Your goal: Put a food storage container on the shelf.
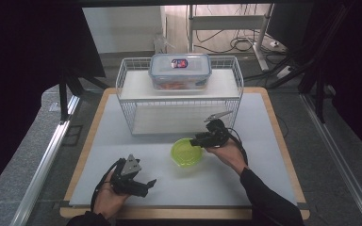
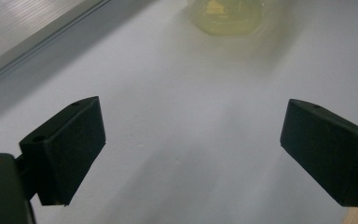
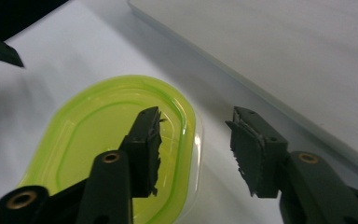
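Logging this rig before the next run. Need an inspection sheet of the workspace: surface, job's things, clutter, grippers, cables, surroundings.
Surface: white mat on a wood-edged table; no spills seen.
Job's things: green container flat on the mat, in front of the wire rack.
Clutter: clear lidded box on the rack's top shelf; lower shelf bare.
Grippers: right gripper open, straddling the green container's rim. Left gripper open over bare mat, holding nothing.
Cables: one trails from each gripper; loose cords on the floor beyond the table.
Surroundings: metal rails at both sides, desk legs behind.
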`<action>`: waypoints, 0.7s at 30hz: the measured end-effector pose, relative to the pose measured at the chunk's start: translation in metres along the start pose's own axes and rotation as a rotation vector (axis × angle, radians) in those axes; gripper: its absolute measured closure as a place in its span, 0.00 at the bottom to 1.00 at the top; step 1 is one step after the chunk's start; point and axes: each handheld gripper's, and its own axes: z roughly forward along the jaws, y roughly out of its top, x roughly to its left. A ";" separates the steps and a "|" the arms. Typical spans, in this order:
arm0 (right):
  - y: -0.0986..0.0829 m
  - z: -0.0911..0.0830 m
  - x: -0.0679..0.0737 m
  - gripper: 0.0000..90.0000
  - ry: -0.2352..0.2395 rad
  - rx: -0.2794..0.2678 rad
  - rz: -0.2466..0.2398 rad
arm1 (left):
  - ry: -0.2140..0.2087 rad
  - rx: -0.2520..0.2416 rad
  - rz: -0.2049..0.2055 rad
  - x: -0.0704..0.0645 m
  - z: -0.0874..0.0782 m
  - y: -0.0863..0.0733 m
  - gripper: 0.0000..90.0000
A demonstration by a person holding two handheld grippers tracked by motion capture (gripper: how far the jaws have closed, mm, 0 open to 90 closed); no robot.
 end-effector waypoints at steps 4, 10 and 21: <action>-0.004 0.001 -0.006 0.65 0.076 -0.001 0.062 | -0.002 0.002 0.007 -0.001 0.000 0.001 0.07; -0.007 0.001 -0.009 0.73 0.143 -0.002 0.134 | -0.008 0.008 0.014 -0.003 0.001 0.001 0.07; -0.009 -0.010 -0.001 0.90 0.158 -0.009 0.137 | -0.008 0.015 0.018 -0.003 0.002 0.001 0.07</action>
